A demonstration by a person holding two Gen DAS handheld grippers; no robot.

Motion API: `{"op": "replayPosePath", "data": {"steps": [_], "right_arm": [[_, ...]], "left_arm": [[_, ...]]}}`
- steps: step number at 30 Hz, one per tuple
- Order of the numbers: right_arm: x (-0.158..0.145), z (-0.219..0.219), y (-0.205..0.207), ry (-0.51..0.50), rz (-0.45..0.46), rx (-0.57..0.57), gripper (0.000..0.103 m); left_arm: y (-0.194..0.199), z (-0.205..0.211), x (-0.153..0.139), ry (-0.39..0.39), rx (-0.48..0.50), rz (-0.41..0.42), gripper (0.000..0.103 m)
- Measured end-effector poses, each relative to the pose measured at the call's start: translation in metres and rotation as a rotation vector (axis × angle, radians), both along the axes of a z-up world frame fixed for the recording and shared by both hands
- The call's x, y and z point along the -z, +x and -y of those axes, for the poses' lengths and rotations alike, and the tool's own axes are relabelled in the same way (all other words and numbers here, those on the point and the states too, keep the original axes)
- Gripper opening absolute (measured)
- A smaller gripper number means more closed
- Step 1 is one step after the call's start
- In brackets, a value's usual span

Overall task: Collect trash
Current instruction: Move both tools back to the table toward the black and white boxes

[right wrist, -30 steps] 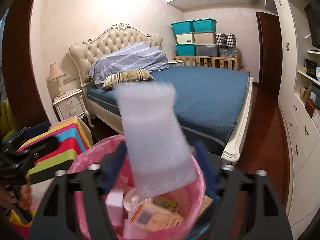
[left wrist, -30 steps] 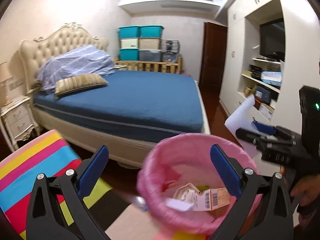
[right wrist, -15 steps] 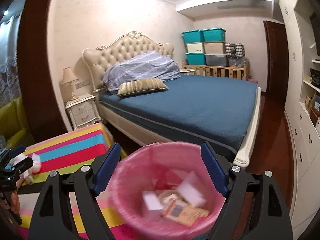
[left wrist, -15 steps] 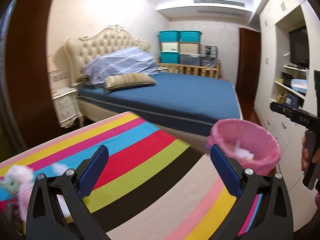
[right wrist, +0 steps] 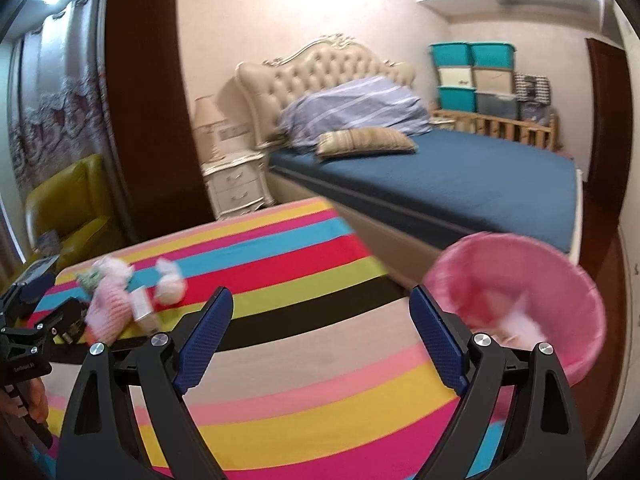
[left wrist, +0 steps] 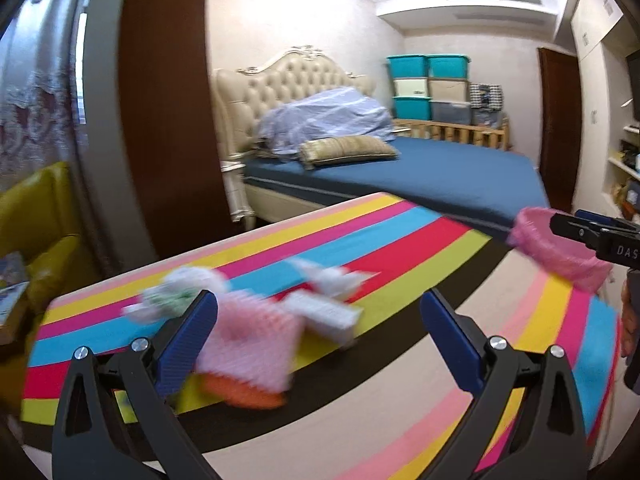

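A pink-lined trash bin stands at the right end of a striped table; it also shows in the left wrist view. It holds blurred paper scraps. A blurred heap of trash lies at the table's left end: a pink netted piece, white crumpled wrappers and a small box; the heap also shows in the right wrist view. My left gripper is open and empty, just in front of the heap. My right gripper is open and empty, left of the bin.
The striped tablecloth covers the table. A blue bed lies behind it, with a nightstand to its left. A yellow-green armchair stands at far left. Stacked storage boxes stand at the back.
The sheet the right gripper held over the bin has dropped in. Both grippers swung left, away from the bin. The left gripper now faces the trash heap.
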State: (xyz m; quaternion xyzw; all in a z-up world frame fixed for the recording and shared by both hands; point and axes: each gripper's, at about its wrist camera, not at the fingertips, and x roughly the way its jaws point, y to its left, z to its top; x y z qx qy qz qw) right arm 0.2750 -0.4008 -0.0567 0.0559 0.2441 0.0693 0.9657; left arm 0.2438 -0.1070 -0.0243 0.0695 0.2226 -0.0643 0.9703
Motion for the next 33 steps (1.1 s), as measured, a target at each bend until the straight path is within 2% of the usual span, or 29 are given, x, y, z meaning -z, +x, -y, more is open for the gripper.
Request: {"op": "replayPosePath", "data": {"steps": [4,13,17,23,30,33], "right_arm": [[0.009,-0.033,0.004,0.009,-0.040,-0.043,0.085],[0.030,-0.099,0.017,-0.012,-0.117,-0.160,0.085],[0.039,-0.124,0.027,-0.042,-0.148,-0.216,0.085],[0.052,-0.151,0.044,-0.078,-0.184,-0.270,0.085],[0.059,-0.175,0.070,-0.106,-0.251,-0.326,0.084],[0.061,-0.184,0.082,-0.120,-0.276,-0.348,0.079]], "left_arm": [[-0.014,-0.044,0.006,0.016,-0.097,-0.014,0.098],[-0.018,-0.126,0.025,-0.025,-0.277,-0.082,0.098],[-0.011,-0.144,0.033,-0.035,-0.305,-0.125,0.098],[0.005,-0.150,0.044,-0.032,-0.308,-0.176,0.098],[0.028,-0.156,0.054,-0.041,-0.289,-0.270,0.078],[0.036,-0.155,0.060,-0.038,-0.274,-0.311,0.070]]}}
